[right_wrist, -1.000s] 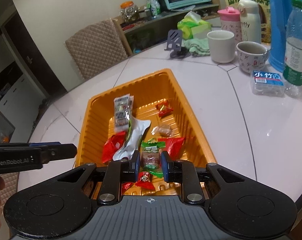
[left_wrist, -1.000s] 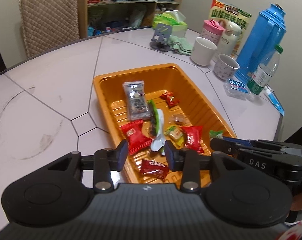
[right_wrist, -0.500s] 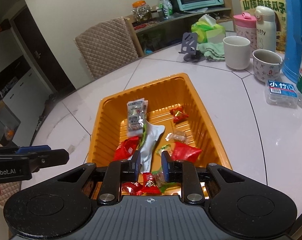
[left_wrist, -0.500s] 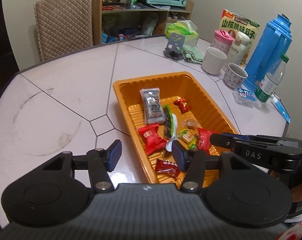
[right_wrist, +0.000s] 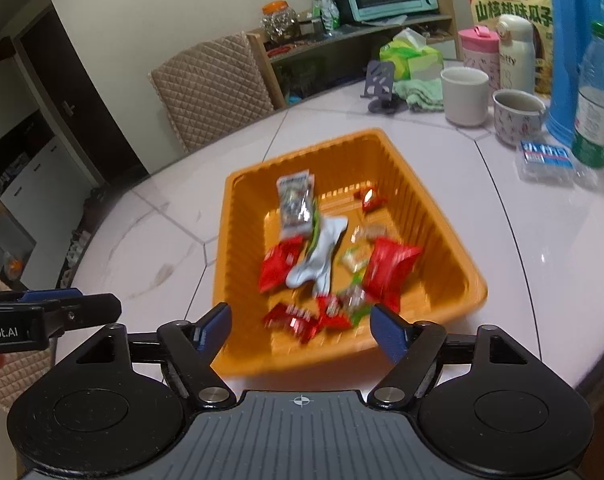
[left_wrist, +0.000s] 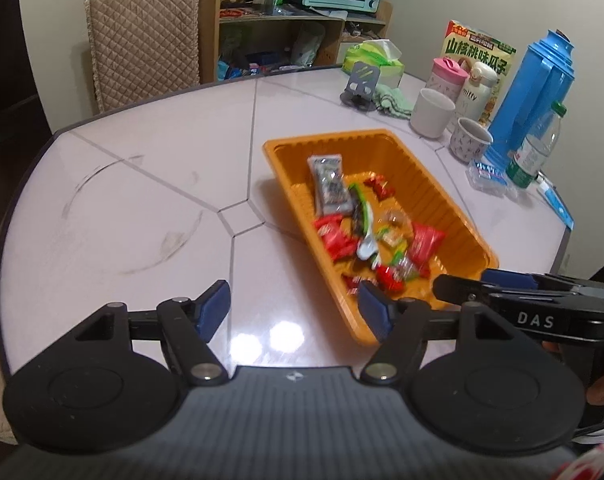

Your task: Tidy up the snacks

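Snacks (right_wrist: 333,272) in orange tray (right_wrist: 437,216), ahead of spread, empty fingers (right_wrist: 385,330).

Readable stuff, quick list: the right hand-held gripper (left_wrist: 529,312) has "DAS" in white on its black body, seen from the left cam. The left hand-held gripper (right_wrist: 42,320) shows "obot.AI", start of the word is cut off at the frame edge. Green/yellow snack bag (right_wrist: 509,16) at the back has big Chinese chars, 山核桃味瓜子. White thermos (left_wrist: 475,90) says "miffy". Small blue-label pack (right_wrist: 545,158) has white chars, too blurry imo. Snack wrappers in the tray are unreadable, motion blur.
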Motion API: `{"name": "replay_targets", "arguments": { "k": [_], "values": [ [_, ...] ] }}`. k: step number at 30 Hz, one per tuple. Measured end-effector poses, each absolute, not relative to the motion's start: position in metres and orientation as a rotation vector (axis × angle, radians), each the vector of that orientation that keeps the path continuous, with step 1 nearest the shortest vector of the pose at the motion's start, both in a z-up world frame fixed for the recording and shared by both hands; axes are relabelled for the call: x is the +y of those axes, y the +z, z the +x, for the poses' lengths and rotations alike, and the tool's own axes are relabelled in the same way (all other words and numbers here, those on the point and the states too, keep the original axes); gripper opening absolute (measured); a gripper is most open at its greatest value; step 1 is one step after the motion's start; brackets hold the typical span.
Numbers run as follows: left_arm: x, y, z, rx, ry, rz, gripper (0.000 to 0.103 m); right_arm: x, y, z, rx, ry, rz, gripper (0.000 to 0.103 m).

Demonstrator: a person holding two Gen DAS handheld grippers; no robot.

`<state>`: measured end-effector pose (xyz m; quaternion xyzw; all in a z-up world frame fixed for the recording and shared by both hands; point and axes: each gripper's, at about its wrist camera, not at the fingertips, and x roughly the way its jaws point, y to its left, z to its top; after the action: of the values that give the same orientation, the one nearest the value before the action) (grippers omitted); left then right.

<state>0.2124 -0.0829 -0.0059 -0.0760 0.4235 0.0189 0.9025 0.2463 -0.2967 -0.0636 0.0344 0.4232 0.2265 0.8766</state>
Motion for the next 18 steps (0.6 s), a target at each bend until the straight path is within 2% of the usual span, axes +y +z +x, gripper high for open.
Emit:
{"name": "replay_targets", "arguments": {
  "k": [7,18],
  "values": [
    [-0.060,-0.002,0.163,0.903,0.071,-0.143,0.073,-0.276,-0.061,0.194,0.928,0.452,0.056,0.085],
    [-0.035,0.000,0.086,0.930,0.106,-0.165,0.076,-0.246,-0.053,0.123,0.929,0.470,0.038,0.086]
  ]
}}
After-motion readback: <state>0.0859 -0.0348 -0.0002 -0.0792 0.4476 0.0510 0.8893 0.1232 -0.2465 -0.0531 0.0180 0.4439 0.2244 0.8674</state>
